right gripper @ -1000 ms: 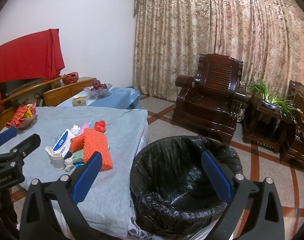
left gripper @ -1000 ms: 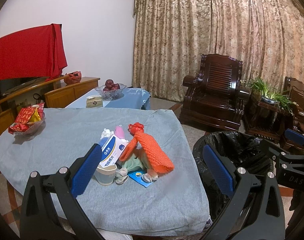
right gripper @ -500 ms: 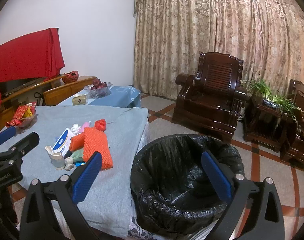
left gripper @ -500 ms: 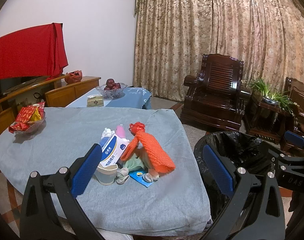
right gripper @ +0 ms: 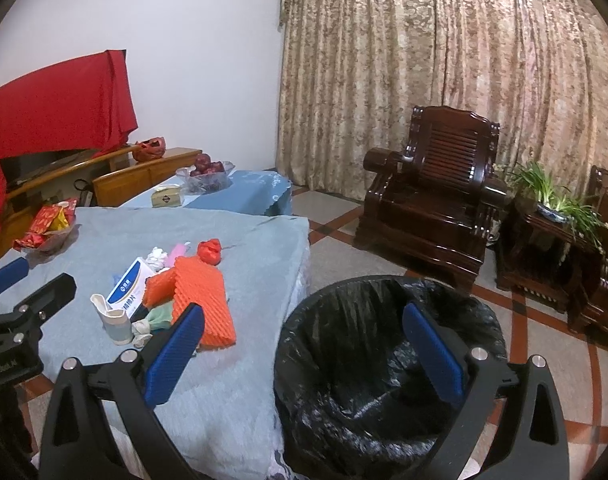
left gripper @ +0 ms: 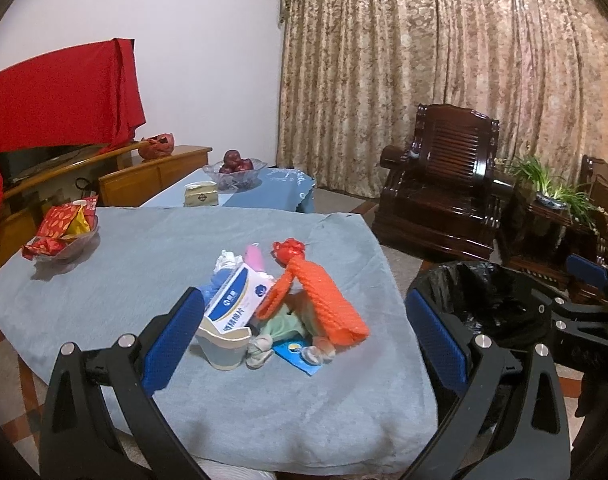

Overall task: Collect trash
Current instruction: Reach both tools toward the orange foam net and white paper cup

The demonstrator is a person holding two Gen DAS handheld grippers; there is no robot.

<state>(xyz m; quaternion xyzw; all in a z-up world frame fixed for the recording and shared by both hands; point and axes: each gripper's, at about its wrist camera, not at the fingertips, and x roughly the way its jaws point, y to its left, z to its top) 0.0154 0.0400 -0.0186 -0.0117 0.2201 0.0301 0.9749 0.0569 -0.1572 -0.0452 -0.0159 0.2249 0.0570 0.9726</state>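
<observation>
A heap of trash lies on the blue-grey tablecloth [left gripper: 116, 276]: an orange foam net [left gripper: 323, 300] [right gripper: 202, 300], a blue-and-white packet [left gripper: 240, 298] [right gripper: 126, 286], a torn paper cup [left gripper: 224, 344] [right gripper: 114, 320], a red crumpled wrapper [left gripper: 288, 249] [right gripper: 209, 250] and crumpled tissues. A bin lined with a black bag [left gripper: 487, 304] [right gripper: 383, 368] stands on the floor right of the table. My left gripper [left gripper: 304, 340] hovers open just short of the heap. My right gripper [right gripper: 304, 348] is open above the bin's near left rim, holding nothing.
A glass dish of red snack packets [left gripper: 60, 232] sits at the table's far left. Behind is a low table with a fruit bowl [left gripper: 234, 168] and a tissue box [left gripper: 202, 196]. A dark wooden armchair [left gripper: 443, 184], a plant stand [right gripper: 551, 208] and tiled floor lie to the right.
Both grippers have drifted slightly forward and to the left, so the heap and bin sit a little nearer in view. Both stay open and nothing was picked up.
</observation>
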